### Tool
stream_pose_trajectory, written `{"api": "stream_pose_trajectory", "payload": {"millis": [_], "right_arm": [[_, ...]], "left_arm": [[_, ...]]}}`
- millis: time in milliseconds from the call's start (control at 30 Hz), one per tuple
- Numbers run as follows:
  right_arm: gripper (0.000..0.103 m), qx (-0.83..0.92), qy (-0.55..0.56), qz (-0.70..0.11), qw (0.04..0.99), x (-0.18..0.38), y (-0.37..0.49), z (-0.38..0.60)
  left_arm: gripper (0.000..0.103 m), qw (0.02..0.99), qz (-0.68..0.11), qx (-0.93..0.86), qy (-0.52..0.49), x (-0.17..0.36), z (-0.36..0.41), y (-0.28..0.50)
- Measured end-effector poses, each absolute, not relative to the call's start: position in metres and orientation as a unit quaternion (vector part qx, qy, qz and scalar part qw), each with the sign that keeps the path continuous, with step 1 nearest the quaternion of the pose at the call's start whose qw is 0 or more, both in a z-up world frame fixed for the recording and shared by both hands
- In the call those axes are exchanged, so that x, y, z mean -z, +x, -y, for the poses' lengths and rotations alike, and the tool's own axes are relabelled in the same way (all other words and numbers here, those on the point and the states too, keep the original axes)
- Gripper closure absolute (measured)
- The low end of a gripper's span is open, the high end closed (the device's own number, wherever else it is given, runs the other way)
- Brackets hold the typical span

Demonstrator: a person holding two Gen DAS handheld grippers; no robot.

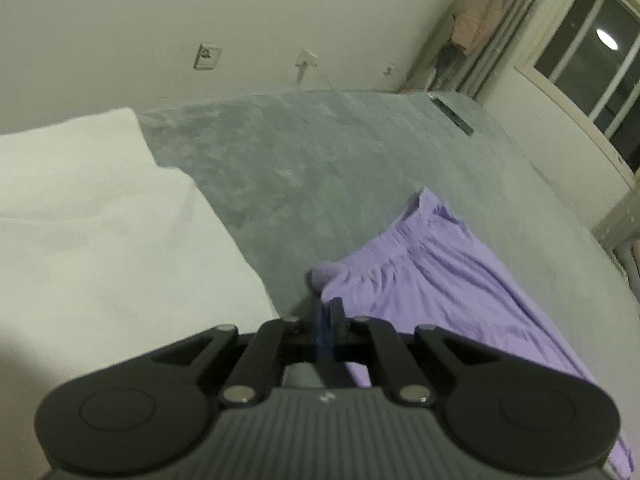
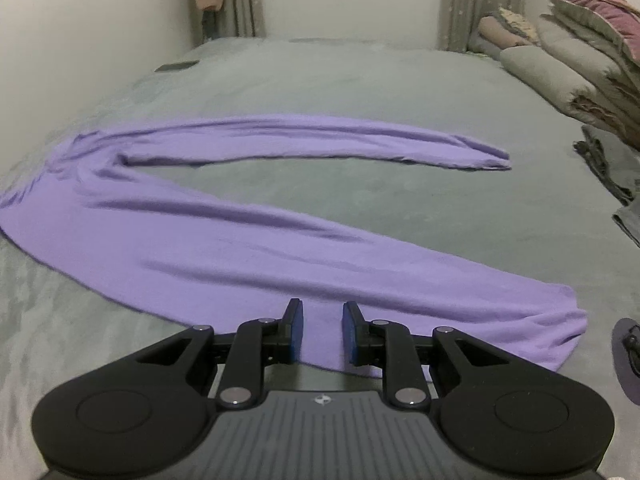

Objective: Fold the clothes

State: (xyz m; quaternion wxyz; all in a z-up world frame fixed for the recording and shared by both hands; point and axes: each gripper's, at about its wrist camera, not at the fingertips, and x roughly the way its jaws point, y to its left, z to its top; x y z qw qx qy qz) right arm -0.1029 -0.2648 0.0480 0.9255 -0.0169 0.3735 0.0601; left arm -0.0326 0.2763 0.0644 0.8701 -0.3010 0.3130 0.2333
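Note:
Purple trousers lie spread on the grey bed, both legs running to the right, the far leg and the near leg apart. My right gripper is open, low over the near leg's front edge, with cloth showing between its blue pads. In the left wrist view the gathered waistband shows. My left gripper is shut at the waistband's near corner, which is slightly lifted, and it seems to pinch the cloth there.
A white quilt covers the bed's left part. A dark flat device lies near the wall. Folded quilts and pillows are stacked at the right, with grey garments and a dark object below them.

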Motion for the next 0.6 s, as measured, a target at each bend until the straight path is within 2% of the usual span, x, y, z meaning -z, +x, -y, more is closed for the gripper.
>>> {"api": "stream_pose_trajectory", "payload": {"millis": [200, 333, 400, 533, 600], "right_arm": [[0.082, -0.034, -0.005, -0.365, 0.93, -0.049, -0.099, 0.273], [0.082, -0.02, 0.003, -0.362, 0.932, -0.05, -0.097, 0.277], [0.082, -0.014, 0.009, -0.359, 0.933, -0.05, -0.096, 0.28], [0.082, 0.0, 0.016, -0.356, 0.934, -0.051, -0.095, 0.284], [0.082, 0.001, 0.017, -0.354, 0.935, -0.051, -0.094, 0.285]], "left_arm": [[0.1, 0.876, -0.284, -0.246, -0.301, -0.078, -0.284, -0.042], [0.086, 0.883, -0.29, -0.22, -0.296, -0.076, -0.281, -0.037], [0.085, 0.884, -0.294, -0.213, -0.294, -0.074, -0.279, -0.034], [0.068, 0.887, -0.301, -0.2, -0.288, -0.069, -0.276, -0.028], [0.068, 0.888, -0.305, -0.193, -0.286, -0.067, -0.274, -0.024]]}}
